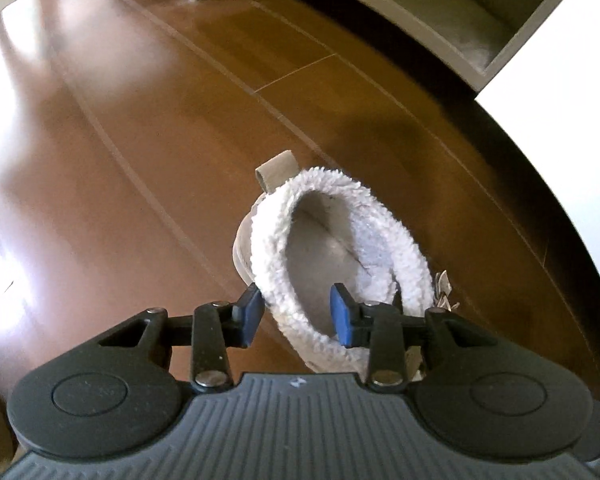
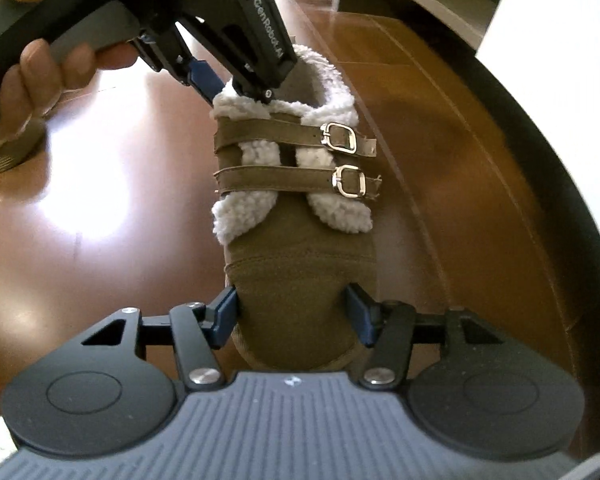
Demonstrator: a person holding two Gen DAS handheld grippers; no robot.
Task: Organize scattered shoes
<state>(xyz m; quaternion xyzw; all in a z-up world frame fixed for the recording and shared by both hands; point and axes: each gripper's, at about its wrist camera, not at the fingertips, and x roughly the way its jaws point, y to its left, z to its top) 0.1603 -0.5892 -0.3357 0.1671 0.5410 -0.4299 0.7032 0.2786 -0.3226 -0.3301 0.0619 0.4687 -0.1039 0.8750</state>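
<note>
Both wrist views look steeply down, close on one boot [image 1: 340, 248].

Gripper: left gripper [image 1: 296, 314], black body, blue pads [image 1: 252, 312], pointed steeply down at the floor.
Jaw position: one pad outside the fleece collar, the other pad inside the opening; collar wall between them, both pads at or against the fleece.
Held item: shoe [image 1: 332, 256], tan outer, white fleece lining, seen from above into the opening.
Heel detail: tan pull loop [image 1: 274, 168] at the far end of the collar.
Strap ends: frayed tips [image 1: 444, 292] visible at the right side of the shoe.
Surface: brown wooden floor [image 1: 140, 140], glossy, bright glare at left.
Background: shelf [image 1: 460, 12], grey, upper right, with a white panel [image 1: 560, 60] beside it.
</note>
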